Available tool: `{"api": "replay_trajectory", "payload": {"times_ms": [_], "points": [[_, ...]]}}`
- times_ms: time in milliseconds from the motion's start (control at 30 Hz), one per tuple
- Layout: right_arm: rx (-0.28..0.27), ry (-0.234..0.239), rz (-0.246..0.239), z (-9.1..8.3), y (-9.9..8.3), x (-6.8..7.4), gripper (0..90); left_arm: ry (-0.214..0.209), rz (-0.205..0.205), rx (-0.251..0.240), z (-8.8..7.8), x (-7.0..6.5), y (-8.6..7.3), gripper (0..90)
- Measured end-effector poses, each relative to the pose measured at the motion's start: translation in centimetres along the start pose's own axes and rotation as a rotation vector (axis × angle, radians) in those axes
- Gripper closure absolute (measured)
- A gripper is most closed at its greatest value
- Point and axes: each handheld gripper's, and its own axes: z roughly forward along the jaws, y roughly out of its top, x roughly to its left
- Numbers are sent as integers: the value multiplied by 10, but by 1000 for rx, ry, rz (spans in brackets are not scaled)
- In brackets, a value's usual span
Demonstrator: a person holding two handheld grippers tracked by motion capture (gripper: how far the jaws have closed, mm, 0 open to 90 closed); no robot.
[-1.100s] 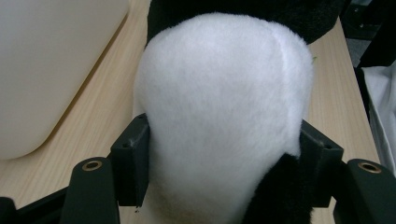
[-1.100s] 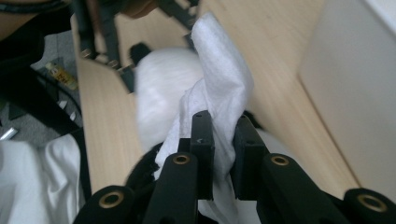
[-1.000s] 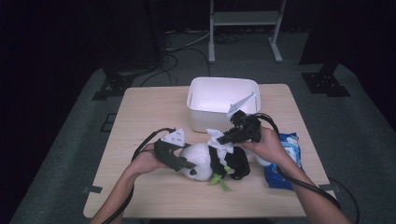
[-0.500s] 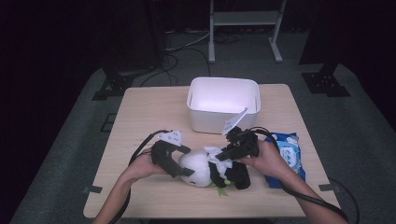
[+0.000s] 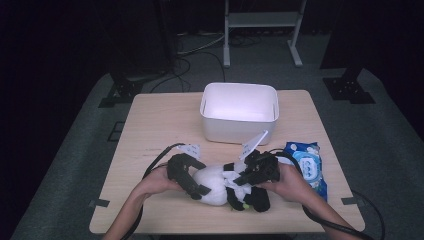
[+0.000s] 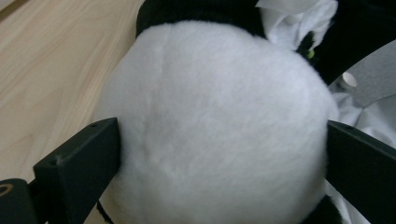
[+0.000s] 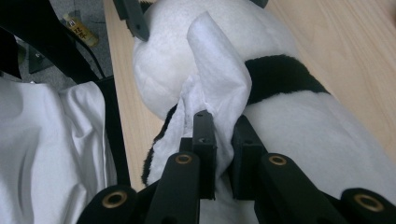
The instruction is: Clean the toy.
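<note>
White plush panda toy (image 5: 220,185) lies on wooden table (image 5: 150,125) near front edge, between both hands. Left gripper (image 5: 192,185) spread wide around round white head (image 6: 215,126), jaws having just been opening, likely to steady toy against sliding. Right gripper (image 7: 223,140) pinched nearly shut on white wipe (image 7: 219,88), pressing it onto toy's body, apparently for wiping. Blue wipe pack (image 5: 307,167) just right; white bin (image 5: 239,112) behind.
</note>
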Motion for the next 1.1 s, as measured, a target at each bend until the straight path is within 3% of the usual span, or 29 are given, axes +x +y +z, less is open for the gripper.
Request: {"api": "replay_trajectory", "payload": {"times_ms": [200,233,267,333,467,667,800,833,933,1033,1100], "points": [[10,-1,-1,2,0,0,820,6,-14,-5,2,1,-3,27],[13,-2,-2,2,1,0,820,11,-8,-7,2,-1,-4,121],[13,-2,-2,2,1,0,820,25,8,-5,1,-2,-4,121],[6,1,-3,1,3,-1,819,57,26,-15,-2,-3,-4,223],[-14,-39,-18,-3,10,-5,818,105,33,-40,-6,-1,-4,329],[-23,-87,-32,-6,20,-10,815,251,120,-49,-9,-3,0,356],[-31,-112,-31,-6,23,-13,815,374,223,-8,-11,-6,5,351],[-26,-104,-30,-5,24,-15,815,385,235,3,-10,-8,6,346],[-48,-83,-33,-7,29,-18,813,382,248,-1,-9,-8,5,328],[-90,-109,-39,-13,39,-19,812,360,259,-1,-10,-11,3,303],[-88,-128,-37,-14,42,-21,812,334,238,-8,-11,-11,2,271]]}}
